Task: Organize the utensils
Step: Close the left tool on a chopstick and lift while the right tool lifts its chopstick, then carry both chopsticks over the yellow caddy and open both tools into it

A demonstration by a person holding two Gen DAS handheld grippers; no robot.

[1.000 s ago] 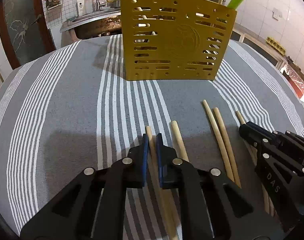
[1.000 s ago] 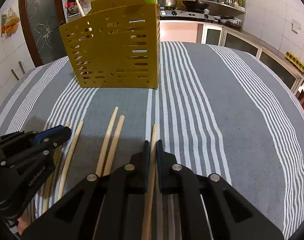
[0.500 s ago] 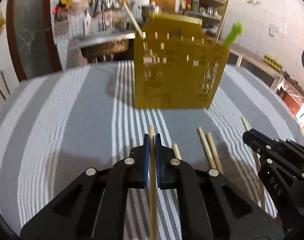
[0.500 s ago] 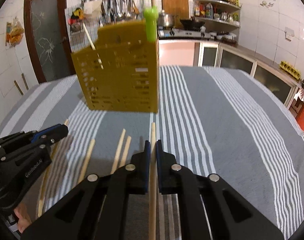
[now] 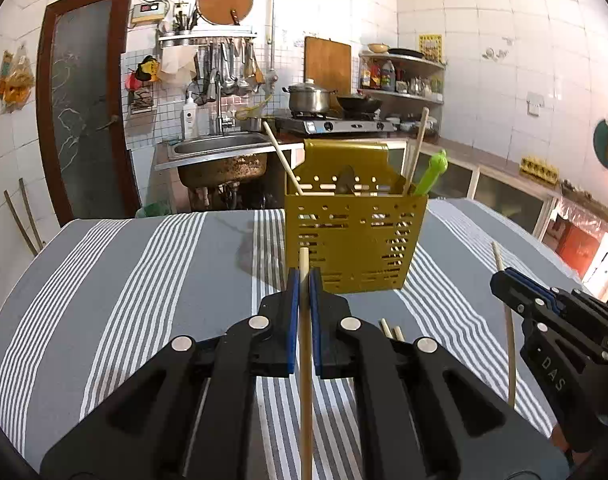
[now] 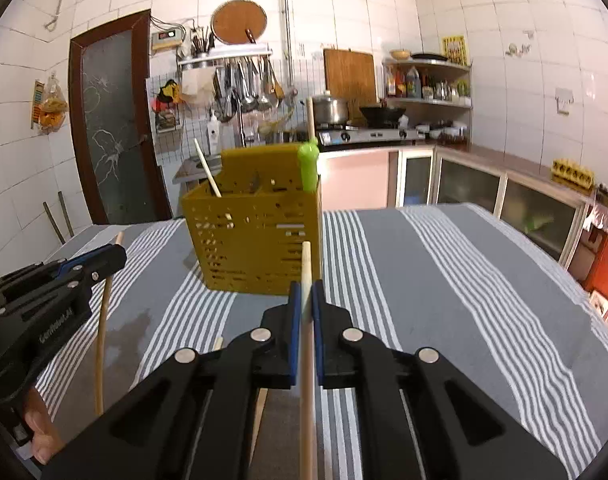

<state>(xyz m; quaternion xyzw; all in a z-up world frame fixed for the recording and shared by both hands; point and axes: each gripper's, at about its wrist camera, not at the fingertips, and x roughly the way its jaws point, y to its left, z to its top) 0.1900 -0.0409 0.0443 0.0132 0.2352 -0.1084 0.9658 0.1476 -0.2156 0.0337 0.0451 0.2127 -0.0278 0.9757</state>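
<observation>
My left gripper (image 5: 302, 280) is shut on a wooden chopstick (image 5: 305, 360) and holds it raised above the striped cloth, in front of the yellow perforated utensil holder (image 5: 355, 240). My right gripper (image 6: 305, 292) is shut on another wooden chopstick (image 6: 307, 360), also lifted, near the holder (image 6: 256, 240). The holder stands upright and has chopsticks and a green utensil (image 5: 431, 172) in it. The right gripper (image 5: 503, 280) shows in the left view with its chopstick (image 5: 507, 328); the left gripper (image 6: 112, 256) shows in the right view with its chopstick (image 6: 102, 328).
A grey cloth with white stripes (image 5: 144, 280) covers the table. Two chopstick ends (image 5: 391, 330) lie on the cloth below the left gripper. Behind the table are a sink (image 5: 220, 152), a stove with pots (image 5: 331, 120) and a dark door (image 5: 84, 100).
Both grippers have lifted their chopsticks off the cloth and tilted up, so the holder now sits lower and farther in both views. Both stay shut.
</observation>
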